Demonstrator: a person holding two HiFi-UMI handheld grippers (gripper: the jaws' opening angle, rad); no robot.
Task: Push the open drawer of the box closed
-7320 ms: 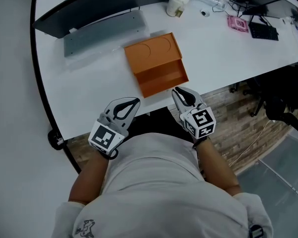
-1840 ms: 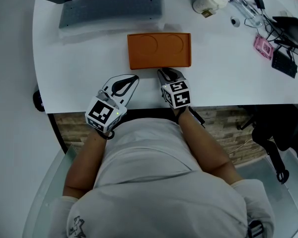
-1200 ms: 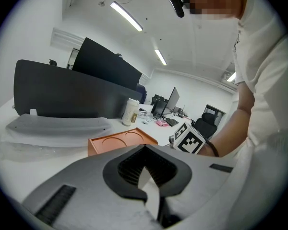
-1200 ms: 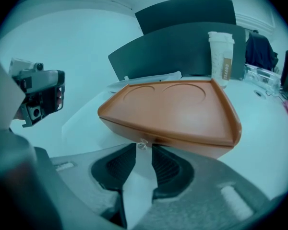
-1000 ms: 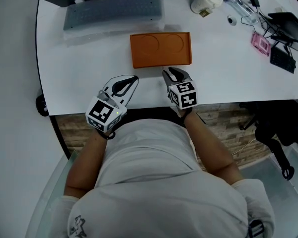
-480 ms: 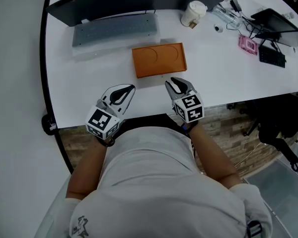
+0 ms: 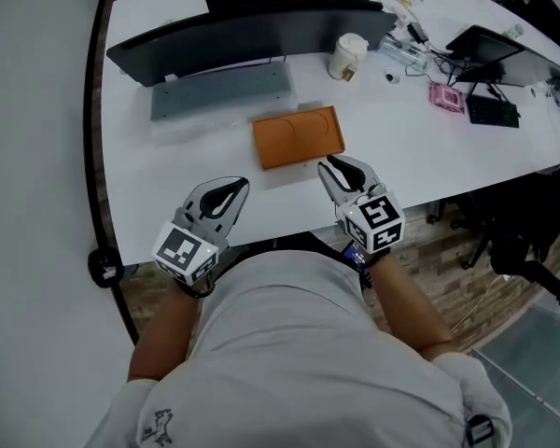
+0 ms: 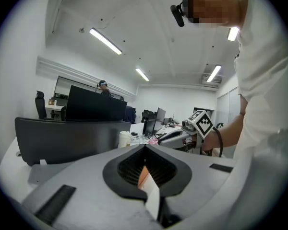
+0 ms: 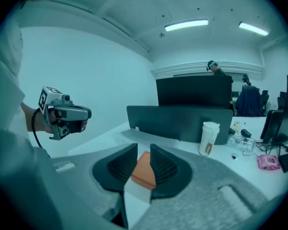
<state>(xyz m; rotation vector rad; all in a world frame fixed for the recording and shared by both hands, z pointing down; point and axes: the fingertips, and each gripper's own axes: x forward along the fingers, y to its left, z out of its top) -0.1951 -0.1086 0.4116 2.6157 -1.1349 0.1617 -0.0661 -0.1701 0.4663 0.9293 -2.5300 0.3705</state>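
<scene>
Looking down from the head view, an orange box (image 7: 298, 136) sits mid-tabletop with its drawer flush. It lies just in front of a grey keyboard (image 7: 221, 91) and apart from both grippers, which hang over the tabletop's near edge. Only the gripper views settle the jaws. The left gripper (image 7: 226, 194) has its tips pressed together on nothing (orange shows through the hollow behind them). The right gripper (image 7: 341, 170) shows a narrow gap, having just been closing, empty, with the box framed far beyond. Its view also catches a paper cup (image 9: 209, 138) beside a dark monitor (image 9: 177, 121).
</scene>
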